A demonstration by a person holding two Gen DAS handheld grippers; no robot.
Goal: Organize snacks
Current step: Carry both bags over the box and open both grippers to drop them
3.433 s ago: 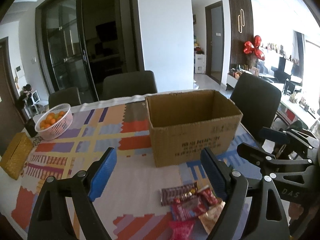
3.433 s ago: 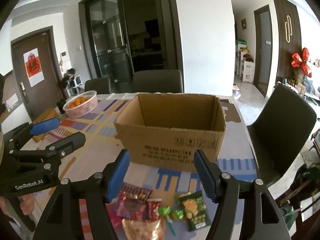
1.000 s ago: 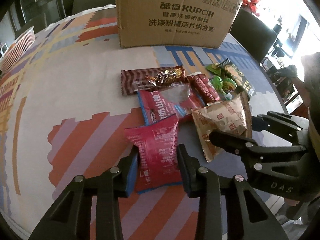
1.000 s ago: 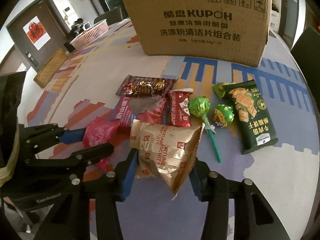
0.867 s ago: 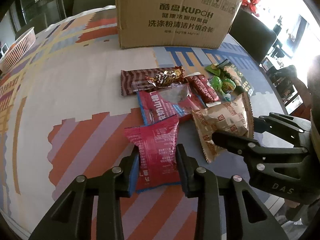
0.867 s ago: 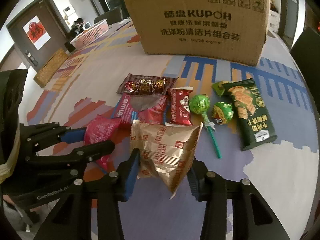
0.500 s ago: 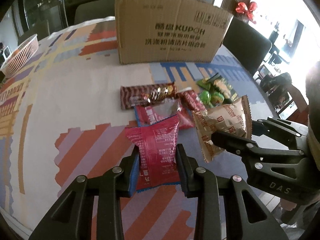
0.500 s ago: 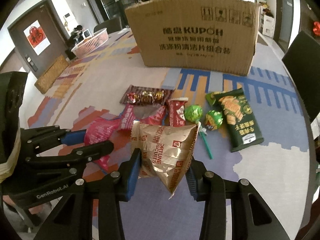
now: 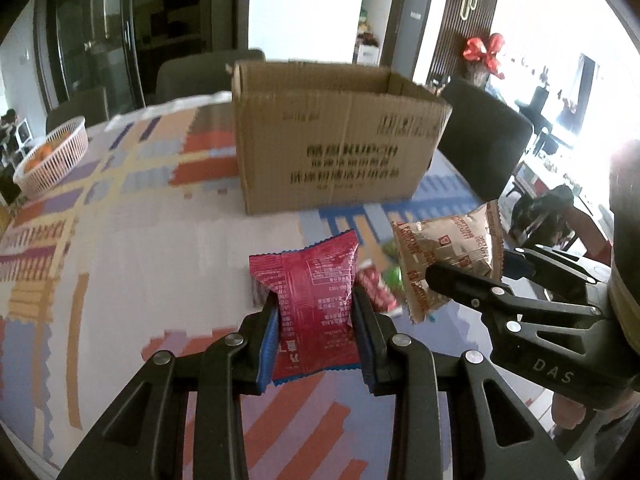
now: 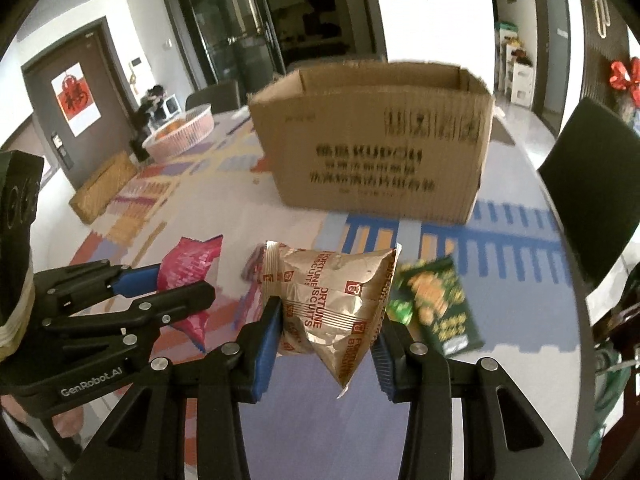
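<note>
My left gripper (image 9: 316, 316) is shut on a red snack packet (image 9: 312, 292) and holds it above the table. My right gripper (image 10: 326, 326) is shut on a gold biscuit bag (image 10: 332, 296), also lifted; that bag shows at the right of the left wrist view (image 9: 448, 256). The open cardboard box (image 9: 336, 140) stands ahead of both grippers, and also shows in the right wrist view (image 10: 380, 140). A green snack packet (image 10: 440, 304) and other small snacks, partly hidden behind the held bags, lie on the table below.
A pink basket of oranges (image 9: 52, 156) stands at the far left of the patterned tablecloth (image 9: 120, 240). A woven yellow box (image 10: 104, 184) lies near it. Dark chairs (image 10: 592, 188) surround the table; its edge runs close on the right.
Both grippers have lifted their packets off the table and tilted up toward the box. The remaining snacks have dropped lower in view.
</note>
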